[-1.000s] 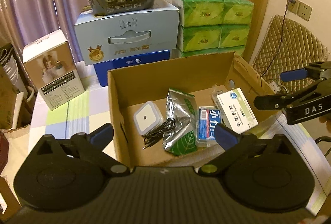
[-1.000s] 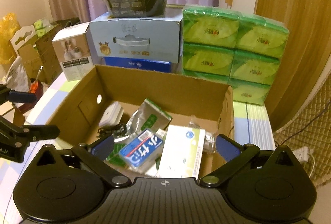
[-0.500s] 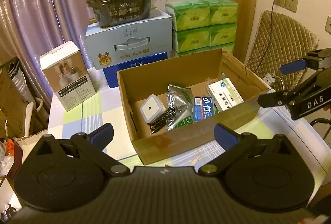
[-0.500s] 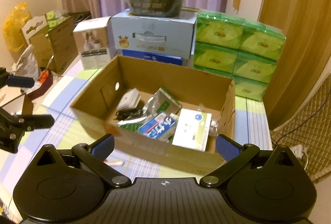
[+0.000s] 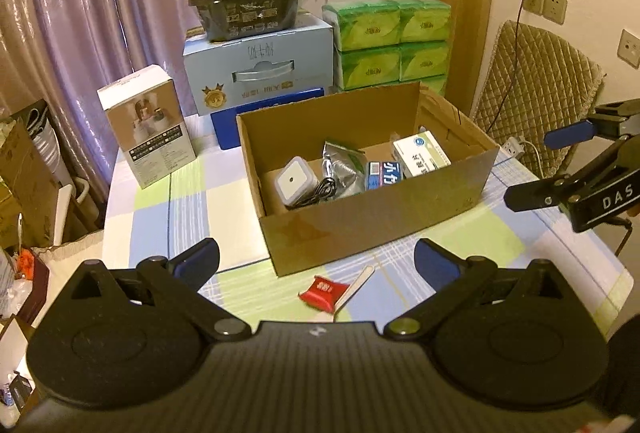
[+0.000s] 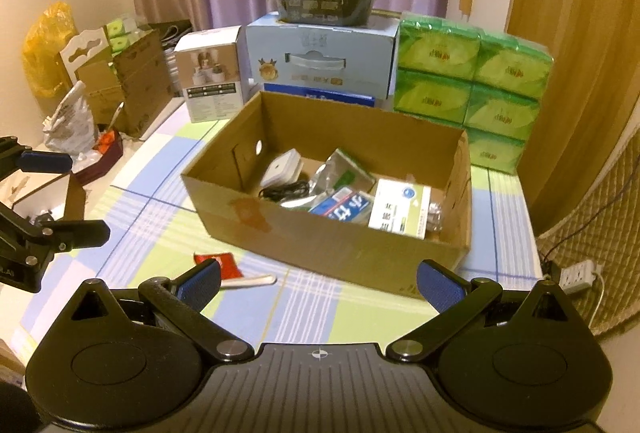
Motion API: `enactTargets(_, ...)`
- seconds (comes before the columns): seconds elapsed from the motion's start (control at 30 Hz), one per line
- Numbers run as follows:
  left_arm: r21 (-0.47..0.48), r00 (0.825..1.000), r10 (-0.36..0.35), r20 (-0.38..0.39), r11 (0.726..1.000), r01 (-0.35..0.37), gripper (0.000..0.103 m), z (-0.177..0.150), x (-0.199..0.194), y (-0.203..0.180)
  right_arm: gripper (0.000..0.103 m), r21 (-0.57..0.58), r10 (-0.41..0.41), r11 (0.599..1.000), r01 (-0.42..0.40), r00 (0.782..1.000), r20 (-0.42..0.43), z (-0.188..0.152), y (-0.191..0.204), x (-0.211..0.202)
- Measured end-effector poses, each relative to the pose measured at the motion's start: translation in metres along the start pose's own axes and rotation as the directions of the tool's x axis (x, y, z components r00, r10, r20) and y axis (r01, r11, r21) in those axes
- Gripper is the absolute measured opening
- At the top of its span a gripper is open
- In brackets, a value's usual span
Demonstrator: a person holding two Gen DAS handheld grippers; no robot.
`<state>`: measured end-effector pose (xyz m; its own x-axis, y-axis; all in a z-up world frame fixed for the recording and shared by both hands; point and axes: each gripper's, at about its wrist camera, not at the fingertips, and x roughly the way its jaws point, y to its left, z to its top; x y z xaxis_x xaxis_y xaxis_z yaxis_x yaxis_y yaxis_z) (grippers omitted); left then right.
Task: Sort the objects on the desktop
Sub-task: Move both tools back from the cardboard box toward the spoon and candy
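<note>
An open cardboard box (image 5: 376,217) (image 6: 320,245) stands on the checked tablecloth. Inside lie a white square plug (image 5: 294,183) (image 6: 280,167), a black cable (image 5: 324,189) (image 6: 286,189), a silver-green foil pouch (image 5: 340,163) (image 6: 340,173), a blue medicine box (image 5: 382,173) (image 6: 344,205) and a white medicine box (image 5: 422,153) (image 6: 400,209). In front of the box lie a red packet (image 5: 324,291) (image 6: 218,263) and a pale flat stick (image 5: 356,287) (image 6: 250,280). My left gripper (image 5: 316,259) (image 6: 52,195) is open above them, holding nothing. My right gripper (image 6: 318,277) (image 5: 548,165) is open and empty too, right of the box.
Behind the box stand a light blue carton (image 5: 260,73) with a black food tub (image 5: 244,7) on top, green tissue packs (image 5: 390,43) and a white product box (image 5: 148,125). A quilted chair (image 5: 536,81) is at the right. Cartons and bags (image 6: 100,73) crowd the left table edge.
Both grippers have drawn back and up from the box, so the whole box and the table in front of it, with the red packet and stick, have come into view.
</note>
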<state>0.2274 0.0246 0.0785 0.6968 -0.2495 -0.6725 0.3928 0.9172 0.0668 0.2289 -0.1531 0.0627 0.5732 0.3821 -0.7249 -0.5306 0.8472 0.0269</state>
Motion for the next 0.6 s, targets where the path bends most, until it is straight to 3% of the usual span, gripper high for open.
enactTargets(0.43,-0.017,0.995,0.018,-0.1,1.0,-0.02,0.102,-0.063,0.01,0.017,0.101,0.104,0.053,0.993,-0.048,0.997,-0.05,-0.073,0.016,0.02)
enactTargets(0.6,-0.019,0.992,-0.018,-0.124,1.0,0.016,0.101,-0.085,0.029,0.02,0.101,0.049,0.04,0.998,-0.039,0.999,-0.026,-0.089,0.026,0.037)
